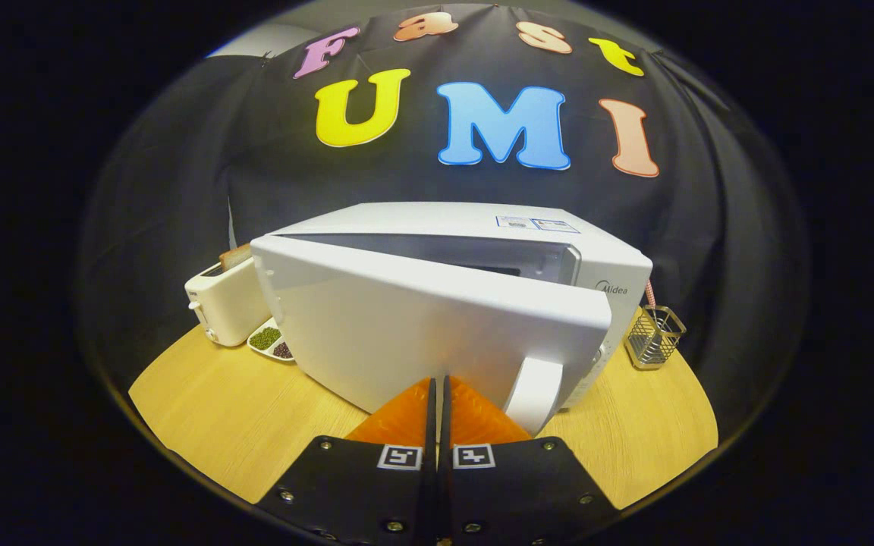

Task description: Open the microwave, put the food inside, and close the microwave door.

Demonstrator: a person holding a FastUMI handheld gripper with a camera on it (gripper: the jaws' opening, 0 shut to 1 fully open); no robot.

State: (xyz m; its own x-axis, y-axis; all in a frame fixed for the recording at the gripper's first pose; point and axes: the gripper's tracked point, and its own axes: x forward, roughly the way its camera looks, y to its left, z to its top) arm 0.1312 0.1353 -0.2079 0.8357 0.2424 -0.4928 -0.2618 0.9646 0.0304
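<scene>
Two orange fingers [407, 415] of the gripper [437, 381] sit pressed together, tips against the ajar microwave door [422, 326], apparently the closing step; next, push it flush.

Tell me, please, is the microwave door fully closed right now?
No: the microwave door stands ajar, a gap along its top, with the shut gripper at its face.

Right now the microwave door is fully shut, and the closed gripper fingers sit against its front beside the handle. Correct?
Not quite. In the gripper view the microwave door is ajar, with a gap along its top. The closed gripper does sit against it beside the handle.
</scene>
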